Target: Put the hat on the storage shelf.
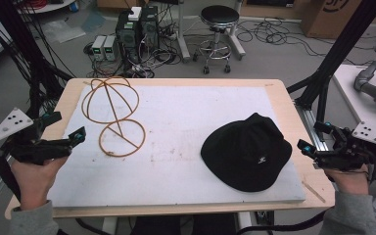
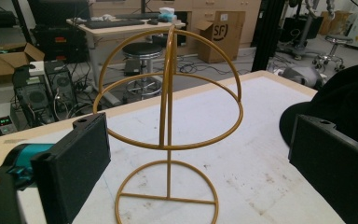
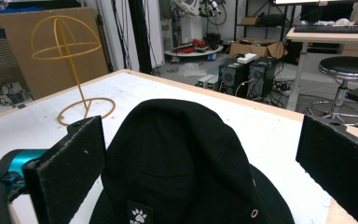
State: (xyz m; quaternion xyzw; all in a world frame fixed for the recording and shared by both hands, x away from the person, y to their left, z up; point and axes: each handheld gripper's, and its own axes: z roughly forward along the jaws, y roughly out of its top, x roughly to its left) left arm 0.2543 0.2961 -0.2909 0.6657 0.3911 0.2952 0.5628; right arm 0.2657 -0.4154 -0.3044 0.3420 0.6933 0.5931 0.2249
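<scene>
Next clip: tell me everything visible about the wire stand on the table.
The stand is thin yellow-gold wire, metal by the look. A flat ring base with a crossbar carries a straight upright post; on top sits a horizontal hoop with two crossing arches forming an open dome. It stands upright on the white mat, in the far left part of the table, well apart from the black hat. Nothing hangs on it and neither gripper touches it; the left gripper, jaws open, faces it from nearby.

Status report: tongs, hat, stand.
Left tongs open, facing wire hat stand. Right tongs open, beside black bucket hat, no contact. Hat flat on table, stand upright, path clear.
</scene>
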